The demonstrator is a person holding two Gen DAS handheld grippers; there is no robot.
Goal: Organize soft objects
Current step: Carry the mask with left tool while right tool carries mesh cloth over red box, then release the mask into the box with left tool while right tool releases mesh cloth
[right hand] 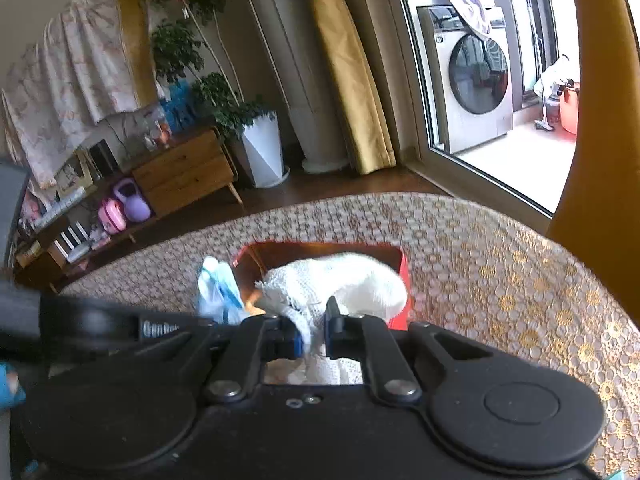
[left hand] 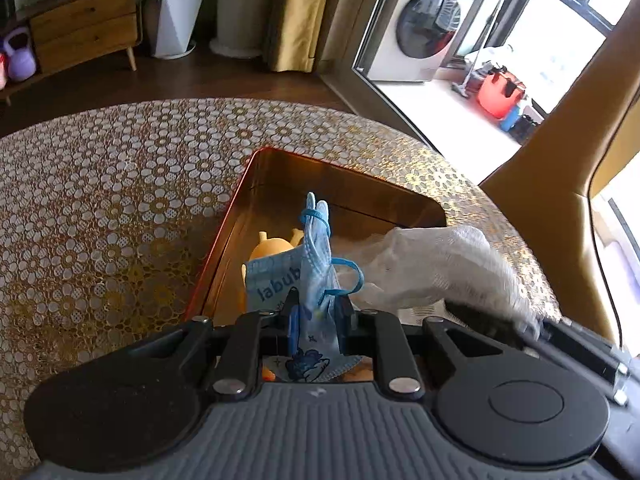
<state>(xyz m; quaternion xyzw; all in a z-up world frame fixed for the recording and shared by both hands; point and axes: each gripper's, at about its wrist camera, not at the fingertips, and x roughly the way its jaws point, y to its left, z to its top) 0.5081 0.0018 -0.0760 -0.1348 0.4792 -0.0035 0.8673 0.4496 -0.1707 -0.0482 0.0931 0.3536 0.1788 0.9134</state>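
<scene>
Round desk [left hand: 100, 208], covered edge to edge by gold-and-white floral lace cloth [left hand: 132, 168]. Red-rimmed metal tin [left hand: 256, 176] sits directly on cloth, right of centre, near desk's far edge, lid off.

We have our left gripper [left hand: 316, 312] tipped steeply downward, its jaws nearly together and pinching a blue face mask [left hand: 316, 264] that stands up between them. Our right gripper [right hand: 314, 330] slopes down more gently (it shows at the right edge of the left wrist view, blurred) and its jaws are clamped on a white cloth [right hand: 340, 280]. The two grippers sit close beside each other, though we cannot tell whether they touch.
</scene>
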